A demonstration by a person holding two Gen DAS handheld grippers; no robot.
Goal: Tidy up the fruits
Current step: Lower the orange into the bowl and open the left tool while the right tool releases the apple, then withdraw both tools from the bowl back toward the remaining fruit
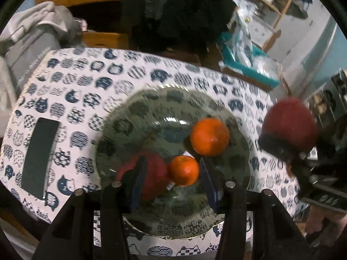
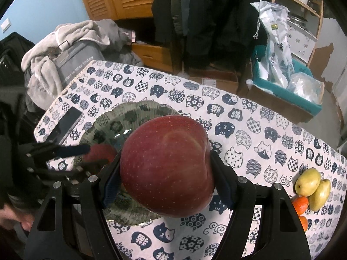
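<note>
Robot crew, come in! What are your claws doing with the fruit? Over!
Right claw shut on red apple, above the glass bowl. Left claw open over bowl: two oranges, one apple inside. Nothing blocking.

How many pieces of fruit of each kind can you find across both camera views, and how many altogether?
Red apples: 2, one held in the right gripper, one in the glass bowl.
Oranges: 4, two in the glass bowl, two on the tablecloth.
Yellow pears: 2, on the tablecloth.
Total: 8
</note>
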